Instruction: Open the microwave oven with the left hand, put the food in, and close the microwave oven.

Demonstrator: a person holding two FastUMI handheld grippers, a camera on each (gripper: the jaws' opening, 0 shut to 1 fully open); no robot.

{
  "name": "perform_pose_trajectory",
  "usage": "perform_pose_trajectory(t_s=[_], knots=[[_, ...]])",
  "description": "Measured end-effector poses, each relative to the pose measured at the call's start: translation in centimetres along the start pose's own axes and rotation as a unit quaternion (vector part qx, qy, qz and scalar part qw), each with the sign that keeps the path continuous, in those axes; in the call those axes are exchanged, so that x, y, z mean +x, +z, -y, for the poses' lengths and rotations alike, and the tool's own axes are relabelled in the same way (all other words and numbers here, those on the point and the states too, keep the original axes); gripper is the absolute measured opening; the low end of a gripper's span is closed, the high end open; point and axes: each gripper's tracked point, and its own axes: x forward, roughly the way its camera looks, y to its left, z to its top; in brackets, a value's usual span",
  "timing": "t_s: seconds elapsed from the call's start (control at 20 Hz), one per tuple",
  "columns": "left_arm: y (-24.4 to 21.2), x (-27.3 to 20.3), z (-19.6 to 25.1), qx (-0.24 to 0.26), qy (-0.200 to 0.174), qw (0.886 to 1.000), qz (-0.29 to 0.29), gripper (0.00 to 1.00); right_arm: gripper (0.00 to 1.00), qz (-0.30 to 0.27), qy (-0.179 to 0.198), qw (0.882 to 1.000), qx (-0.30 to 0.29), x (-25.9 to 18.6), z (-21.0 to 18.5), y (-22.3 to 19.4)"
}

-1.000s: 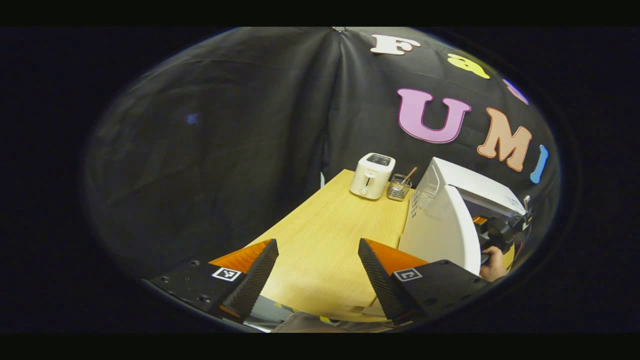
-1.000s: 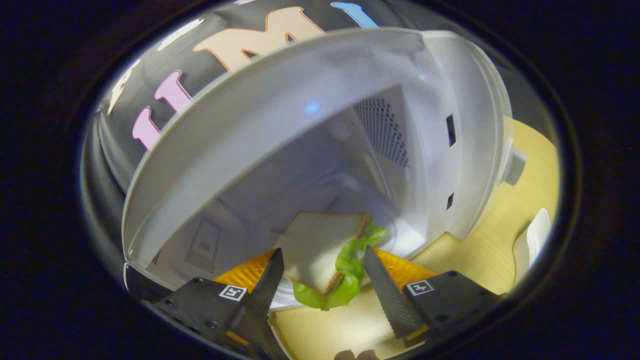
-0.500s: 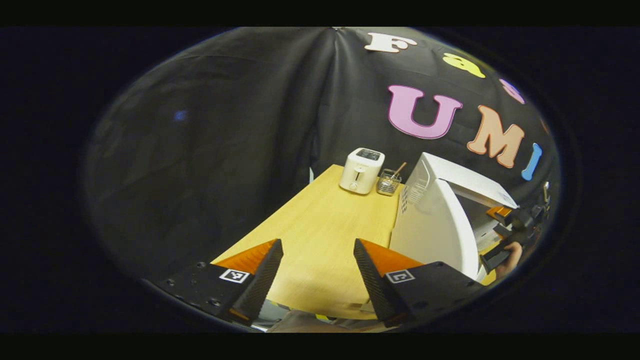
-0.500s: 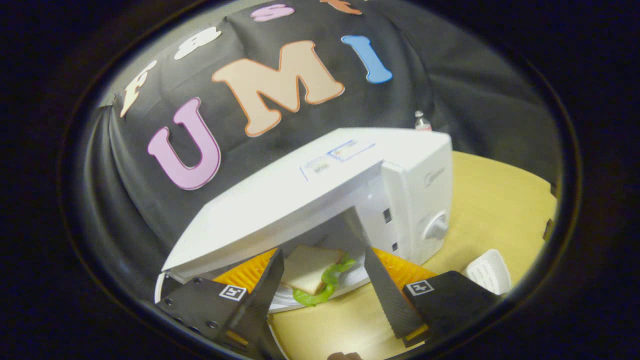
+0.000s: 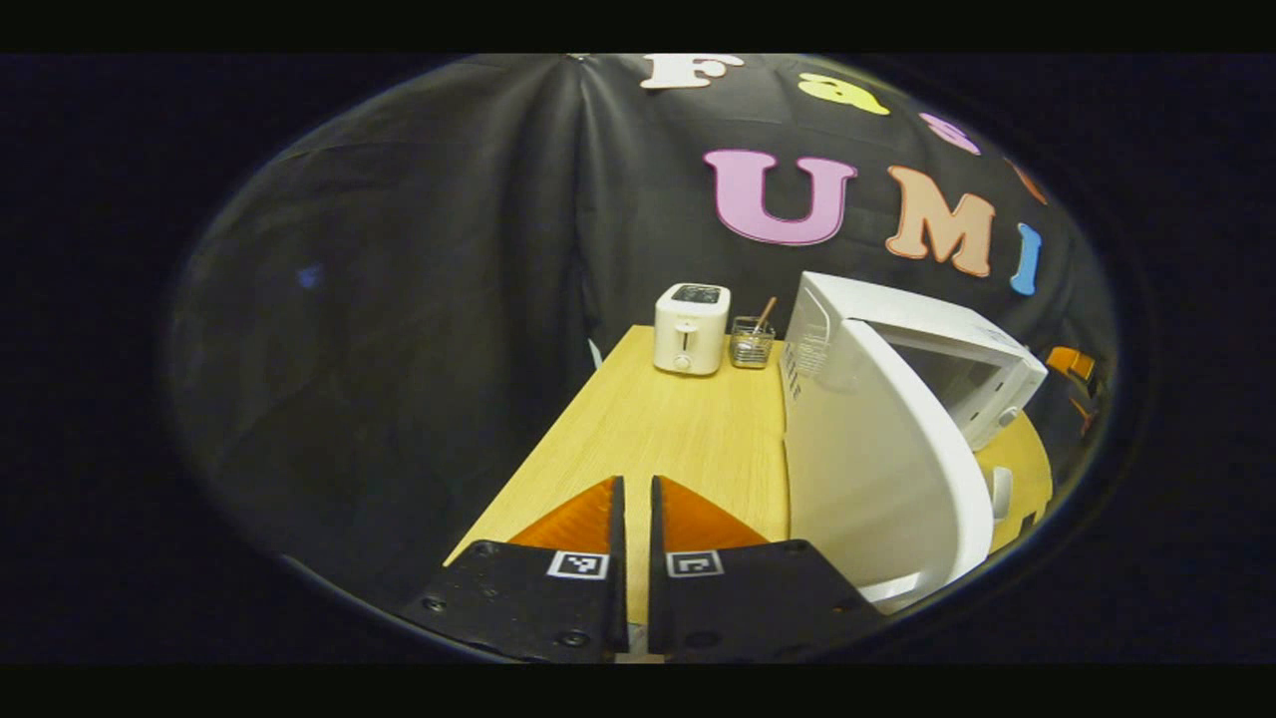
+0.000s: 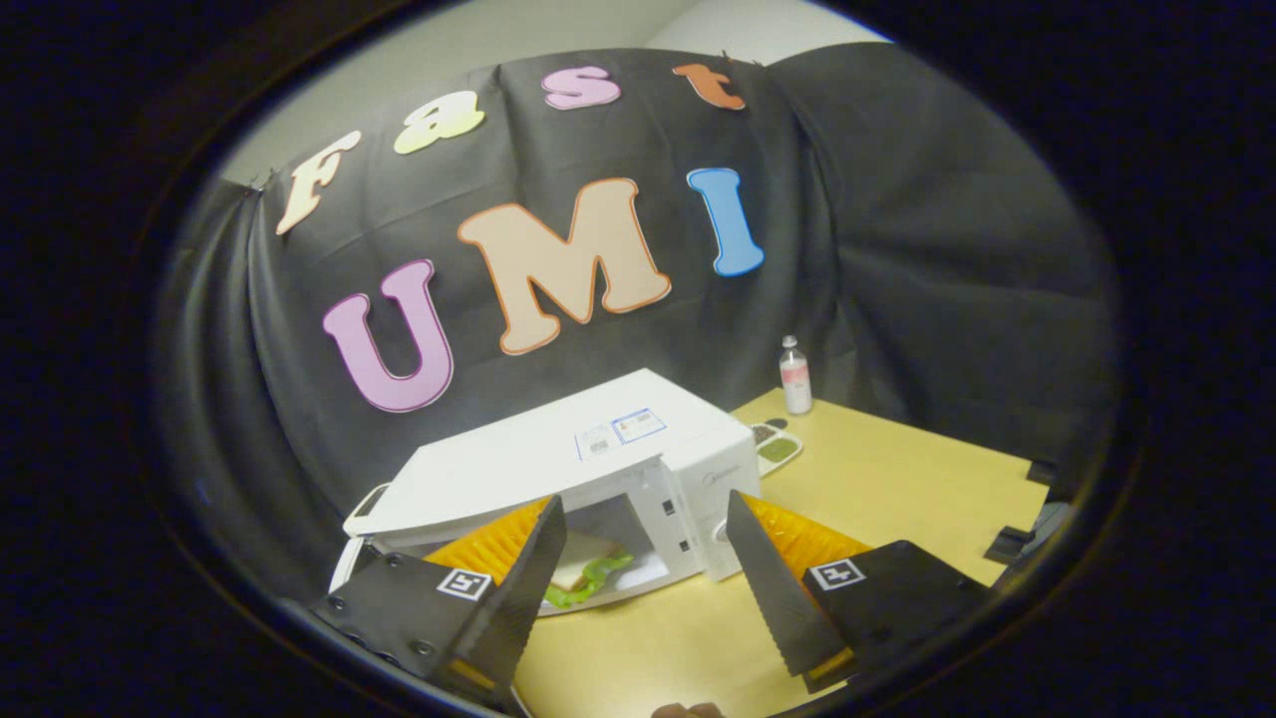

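Closing is what's left | sandwich point(image 6: 583, 575) sits inside the microwave point(image 6: 558, 469), ahead of your right gripper point(image 6: 638, 573), jaws apart, empty | door point(image 5: 877, 479) open, just right of your left gripper point(image 5: 630, 558), jaws nearly together, empty | push it shut

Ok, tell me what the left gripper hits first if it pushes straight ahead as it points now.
Probably nothing soon: the left gripper, fingers nearly together, points along bare table toward the toaster at the far end. The open microwave door stands just right of that line; depth is unclear.
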Motion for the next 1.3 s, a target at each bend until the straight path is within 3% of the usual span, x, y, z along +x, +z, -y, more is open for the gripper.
perform_pose_trajectory(t_s=[0.1, 0.4, 0.75, 1.3], knots=[[0.3, -0.2, 0.6, 0.017, -0.017, 1.000, 0.005, 0.01, 0.99, 0.017, -0.006, 1.000, -0.009, -2.2, 0.6, 1.4], [0.1, -0.8, 3.2, 0.065, -0.083, 0.994, 0.013, 0.00, 0.99, 0.045, -0.024, 0.997, -0.054, -8.0, 2.1, 3.3], [-2.1, -0.9, 6.5, 0.067, -0.161, 0.985, -0.016, 0.01, 0.99, 0.010, -0.070, 0.995, -0.077, -13.2, 4.6, -0.4], [-2.9, -0.7, 10.2, 0.115, -0.244, 0.963, -0.022, 0.01, 0.99, -0.012, -0.110, 0.993, -0.049, -18.5, 6.4, -3.1]])
